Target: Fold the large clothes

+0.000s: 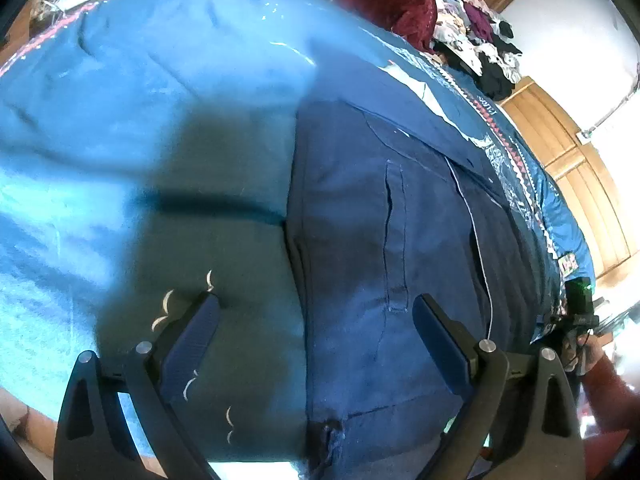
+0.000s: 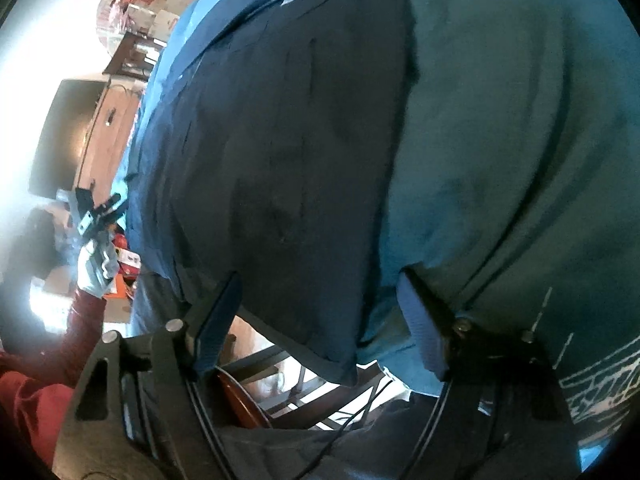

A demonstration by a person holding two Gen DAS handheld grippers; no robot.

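Note:
A dark navy garment (image 1: 380,220) with a stitched pocket slit lies flat on a blue blanket (image 1: 140,100). My left gripper (image 1: 316,312) is open just above the garment's near left edge, one finger over the blanket and one over the cloth. In the right wrist view the same navy garment (image 2: 280,160) fills the middle. Its near corner hangs off the edge between the fingers of my right gripper (image 2: 320,284), which is open and grips nothing. Each gripper also appears small in the other's view: the right gripper (image 1: 580,304) and the left gripper (image 2: 98,216), the latter held by a gloved hand (image 2: 94,268).
A maroon cloth (image 1: 392,4) and a heap of mixed clothes (image 1: 480,36) lie at the blanket's far end. Wooden cupboards (image 1: 580,168) stand behind. Cardboard boxes (image 2: 160,4) and a dark screen (image 2: 64,136) are at the left. Below the edge are a frame and an orange object (image 2: 240,404).

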